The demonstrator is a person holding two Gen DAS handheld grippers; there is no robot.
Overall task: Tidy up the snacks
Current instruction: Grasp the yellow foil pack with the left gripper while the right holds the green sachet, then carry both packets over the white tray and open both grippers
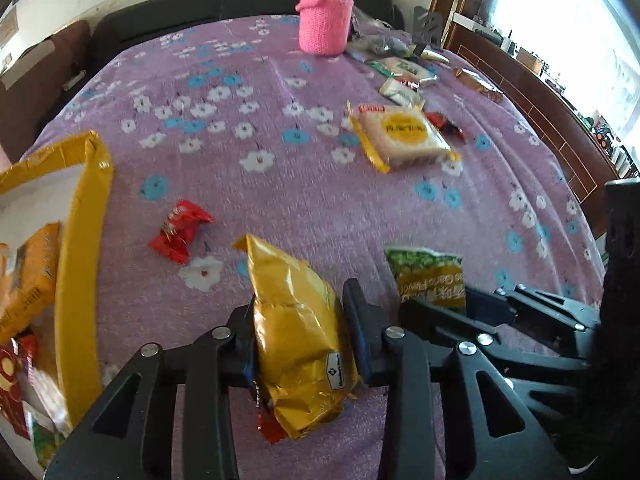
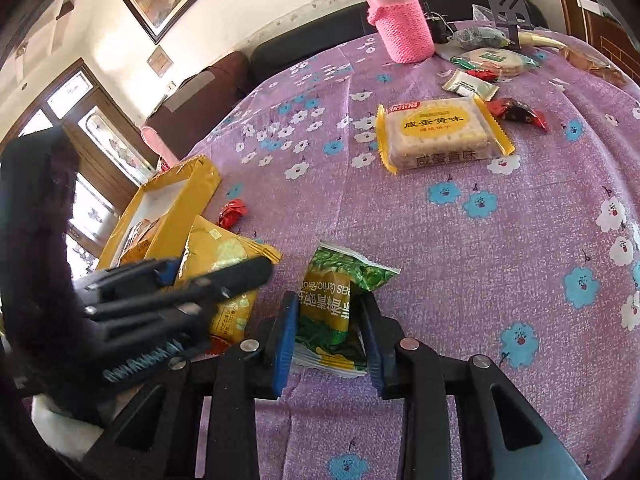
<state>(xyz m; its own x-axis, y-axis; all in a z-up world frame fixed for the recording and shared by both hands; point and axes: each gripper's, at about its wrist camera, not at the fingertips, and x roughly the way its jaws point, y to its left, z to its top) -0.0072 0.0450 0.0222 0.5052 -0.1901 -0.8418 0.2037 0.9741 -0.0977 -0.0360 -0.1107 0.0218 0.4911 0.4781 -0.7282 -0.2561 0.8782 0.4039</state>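
While the purple cloth (image 1: 320, 184), a nubbly fabric printed with white and blue flowers, covers the whole table, the snacks on it are mostly crinkled foil and plastic. One flat rectangular biscuit pack (image 2: 442, 134) with clear wrap and yellow zigzag ends lies in the middle, with one dark red candy (image 2: 518, 112) just beside its far corner. Another small red candy (image 1: 180, 230), twisted at both ends, lies alone near the yellow box (image 1: 80, 240), a shallow cardboard tray with a white inside that already holds several packets. At the far edge stands one pink bottle (image 1: 326, 12) in a knitted pink sleeve with a metal cap, and beside it a small heap of mixed wrappers too jumbled to count. There are two tongs. The left gripper (image 1: 304, 320) has its black fingers closed onto a puffy gold foil bag (image 1: 296, 320), which is pinched at its waist and sticks up out of the jaws; a red wrapper peeks out beneath it. The right gripper (image 2: 328, 328) has its blue-padded fingers narrowly apart on either side of a green pea packet (image 2: 332, 300), and the pads look pressed against its creased sides. That packet rests on the cloth, just right of the gold bag.
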